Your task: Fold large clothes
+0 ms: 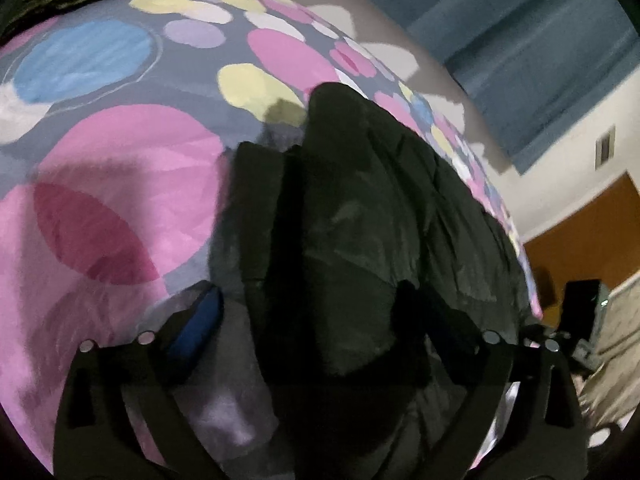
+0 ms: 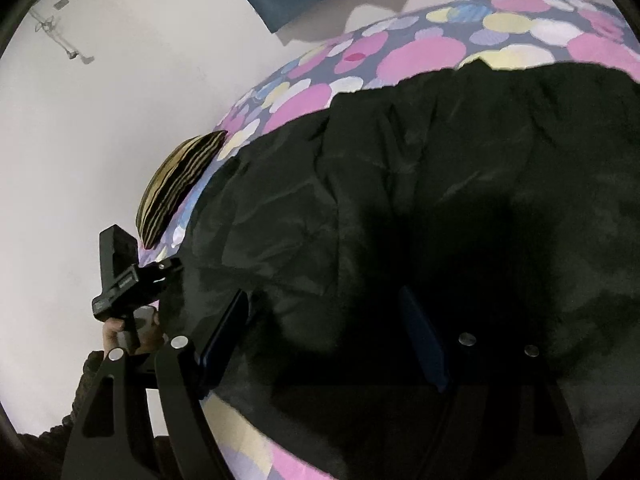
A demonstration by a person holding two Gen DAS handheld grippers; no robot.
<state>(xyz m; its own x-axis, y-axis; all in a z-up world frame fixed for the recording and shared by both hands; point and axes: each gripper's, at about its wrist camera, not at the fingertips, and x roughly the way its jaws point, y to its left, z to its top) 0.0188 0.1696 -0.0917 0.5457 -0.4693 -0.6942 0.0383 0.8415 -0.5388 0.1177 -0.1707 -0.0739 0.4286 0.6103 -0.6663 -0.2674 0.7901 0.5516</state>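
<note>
A large dark puffy jacket (image 1: 360, 200) lies on a bedspread (image 1: 120, 160) with pink, blue and yellow circles. My left gripper (image 1: 308, 316) is open wide and straddles the jacket's near end. Its blue left pad (image 1: 196, 320) stands clear of the cloth. In the right wrist view the jacket (image 2: 440, 160) spreads over most of the bed. My right gripper (image 2: 324, 340) has a thick bulge of the jacket's near edge filling the space between its blue pads, and it looks shut on it. The left gripper's body (image 2: 120, 276) shows at the jacket's left end, held by a hand (image 2: 116, 332).
A striped yellow and black pillow (image 2: 176, 188) lies at the bed's left end by a white wall. A blue curtain (image 1: 540, 60) hangs behind the bed. A brown door (image 1: 592, 232) and dark furniture (image 1: 580, 300) stand to the right of the bed.
</note>
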